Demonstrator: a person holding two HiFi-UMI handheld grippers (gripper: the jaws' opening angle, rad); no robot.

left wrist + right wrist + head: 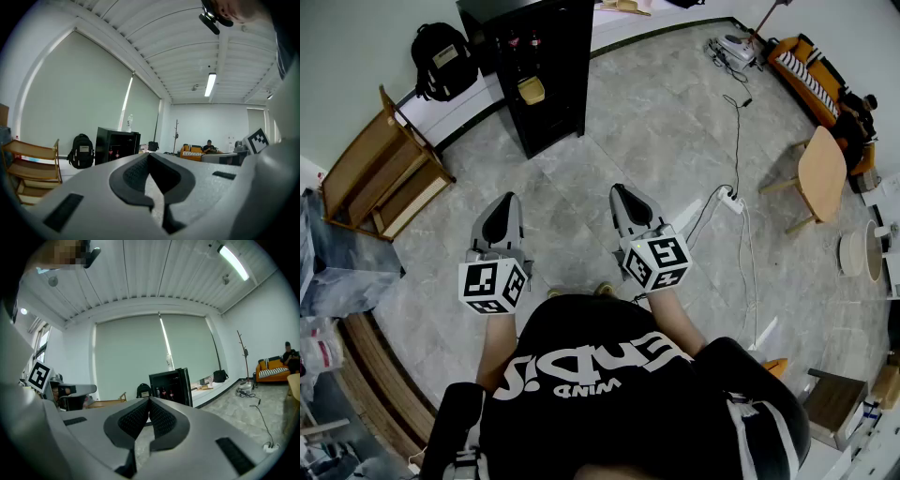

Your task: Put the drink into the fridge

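Note:
A black fridge [534,66] stands against the far wall, several steps ahead of me on the grey floor. It also shows in the left gripper view [117,143] and the right gripper view [171,385], with red-capped bottles [164,392] on its shelves. A pale bottle [129,123] [168,363] stands on top of it. My left gripper [508,199] [149,155] and right gripper [619,190] [149,401] are held side by side at waist height, both pointing level toward the fridge. Both are shut with nothing between the pads.
A black backpack [442,61] leans on the wall left of the fridge, beside a wooden rack [384,173]. At the right are a round wooden table [822,173], an orange sofa [811,70] with a seated person, and a power strip with cables [731,199].

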